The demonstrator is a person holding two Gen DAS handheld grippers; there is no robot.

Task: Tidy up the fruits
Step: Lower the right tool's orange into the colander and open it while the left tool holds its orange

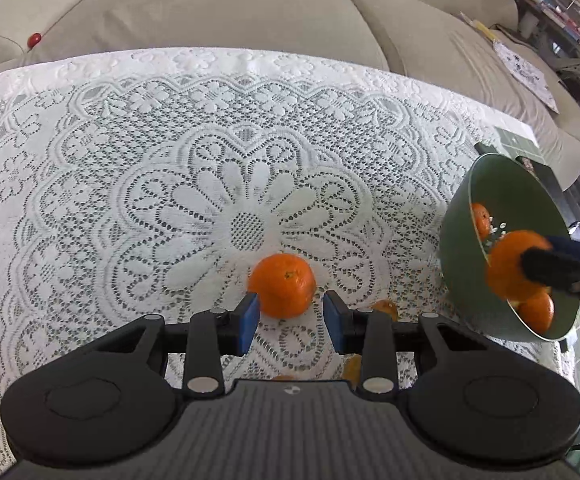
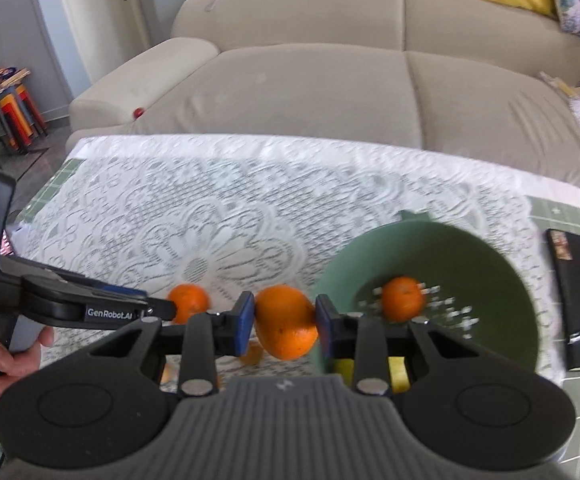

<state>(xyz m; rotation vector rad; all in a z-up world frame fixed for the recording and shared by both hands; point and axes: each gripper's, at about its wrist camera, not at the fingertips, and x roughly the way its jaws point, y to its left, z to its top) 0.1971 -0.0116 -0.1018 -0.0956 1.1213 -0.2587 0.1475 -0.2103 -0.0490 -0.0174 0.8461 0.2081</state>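
Glossy orange [image 2: 286, 322] squeezed in right jaws; left jaws open around another orange [image 1: 282, 285].

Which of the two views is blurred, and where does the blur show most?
The right wrist view is blurred: the green bowl and lace cloth smear. The left wrist view is sharp on the lace, blurred only at the right gripper. Both bend the sofa.

home living room: sofa [image 2: 310, 80], lace tablecloth [image 1: 170, 152]
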